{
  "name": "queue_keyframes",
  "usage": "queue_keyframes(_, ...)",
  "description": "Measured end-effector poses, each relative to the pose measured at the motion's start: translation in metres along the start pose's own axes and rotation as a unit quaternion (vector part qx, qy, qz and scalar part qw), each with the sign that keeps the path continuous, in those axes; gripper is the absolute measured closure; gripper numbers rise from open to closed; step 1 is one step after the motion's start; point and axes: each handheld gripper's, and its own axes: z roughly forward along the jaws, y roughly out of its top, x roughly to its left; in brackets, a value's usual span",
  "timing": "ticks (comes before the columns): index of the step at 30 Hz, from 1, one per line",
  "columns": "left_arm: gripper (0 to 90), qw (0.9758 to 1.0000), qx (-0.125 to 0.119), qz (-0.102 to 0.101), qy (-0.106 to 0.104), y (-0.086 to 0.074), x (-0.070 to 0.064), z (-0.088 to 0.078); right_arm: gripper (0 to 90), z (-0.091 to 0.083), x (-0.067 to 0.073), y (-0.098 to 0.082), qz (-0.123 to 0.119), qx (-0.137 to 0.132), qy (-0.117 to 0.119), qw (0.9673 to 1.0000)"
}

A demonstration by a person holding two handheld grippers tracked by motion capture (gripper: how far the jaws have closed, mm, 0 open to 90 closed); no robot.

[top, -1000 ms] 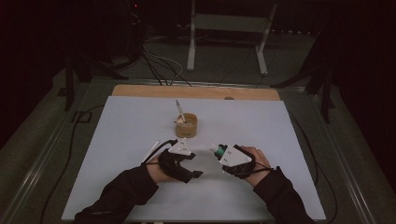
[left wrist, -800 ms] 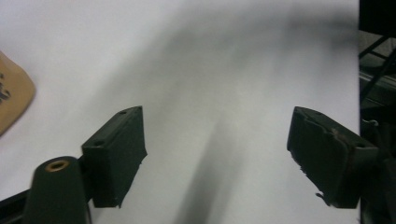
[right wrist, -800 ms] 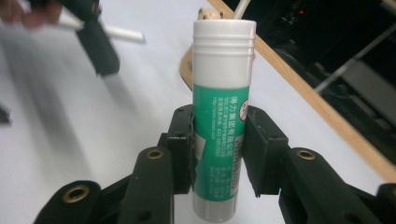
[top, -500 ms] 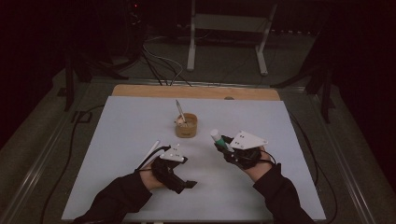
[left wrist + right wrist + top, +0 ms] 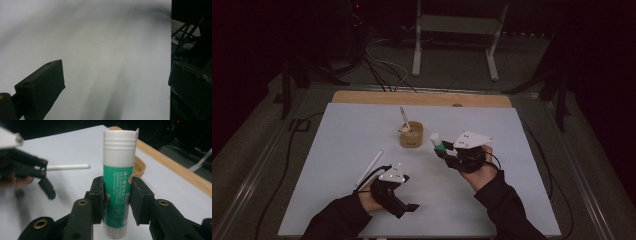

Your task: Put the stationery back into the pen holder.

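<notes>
Jaws of the right gripper (image 5: 117,202) clamp a green-labelled glue stick (image 5: 118,187) by its lower body, one pad on each side; the stick stands roughly upright between them, white cap uppermost; seen from the high view, the glue stick (image 5: 437,144) is held above the pale tabletop (image 5: 337,135), just right of a small brown cup (image 5: 411,136), with the right gripper (image 5: 447,151) borne by the person's right hand; a slim stick-like tool (image 5: 404,119) leans out of that cup; the left gripper (image 5: 404,206) lies low at the near side of the tabletop, well apart from the cup; its jaws have just been opening and now stand wide with only bare tabletop between them in the left gripper view; a white pen-like rod (image 5: 370,167) lies flat on the tabletop just beyond the left gripper.
</notes>
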Motion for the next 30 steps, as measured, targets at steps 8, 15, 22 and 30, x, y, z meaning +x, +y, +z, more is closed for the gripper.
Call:
queue_keyframes(8,0.2,1.0,-0.008,-0.002,-0.003,-0.006,-0.003,-0.001,65.2,0.009,-0.005,0.012,0.035,-0.028,0.01,0.9989)
queue_keyframes(15,0.2,0.9996,-0.025,-0.007,-0.008,-0.01,-0.003,-0.003,65.2,0.018,-0.008,0.023,0.057,-0.047,0.012,0.9972)
queue_keyframes(22,0.3,0.9993,-0.036,-0.005,0.003,-0.015,-0.002,-0.004,65.2,0.033,-0.011,0.031,0.067,-0.053,0.015,0.9962)
queue_keyframes(30,0.3,0.9993,-0.037,-0.01,0.003,-0.019,-0.001,-0.004,65.2,0.05,-0.017,0.036,0.082,-0.057,0.015,0.9949)
